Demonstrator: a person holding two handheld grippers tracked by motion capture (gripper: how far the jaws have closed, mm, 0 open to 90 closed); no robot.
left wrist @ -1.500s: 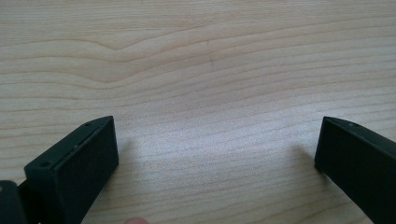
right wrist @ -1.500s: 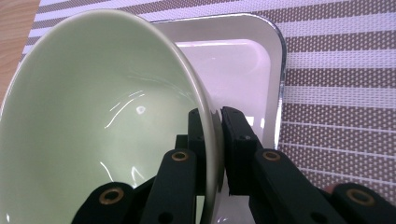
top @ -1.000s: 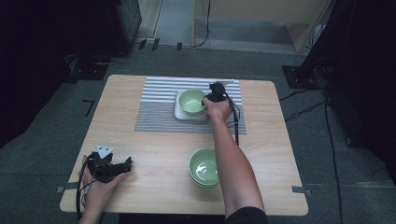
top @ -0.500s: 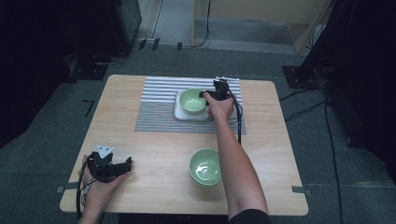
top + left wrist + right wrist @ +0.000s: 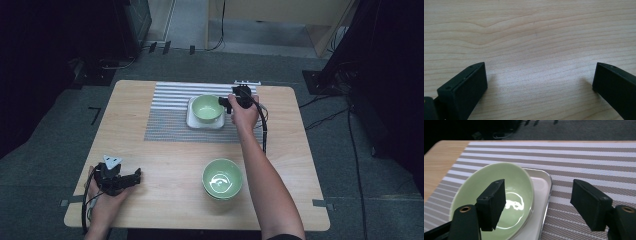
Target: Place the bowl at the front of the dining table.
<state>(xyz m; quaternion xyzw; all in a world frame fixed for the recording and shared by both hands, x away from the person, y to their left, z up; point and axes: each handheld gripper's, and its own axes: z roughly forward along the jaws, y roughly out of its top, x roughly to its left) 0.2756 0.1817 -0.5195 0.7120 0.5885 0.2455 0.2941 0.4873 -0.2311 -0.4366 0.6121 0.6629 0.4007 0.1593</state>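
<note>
Two green bowls are on the wooden counter. One bowl sits in a white square tray on the striped mat; the near bowl stands alone toward the front edge, and it is perhaps a stack of two, the view is not sharp. The right gripper is spread wide, one jaw above the glossy inside of the far bowl, the other over the mat. The left gripper rests low on the bare counter at the front left, jaws also wide apart and holding nothing.
</note>
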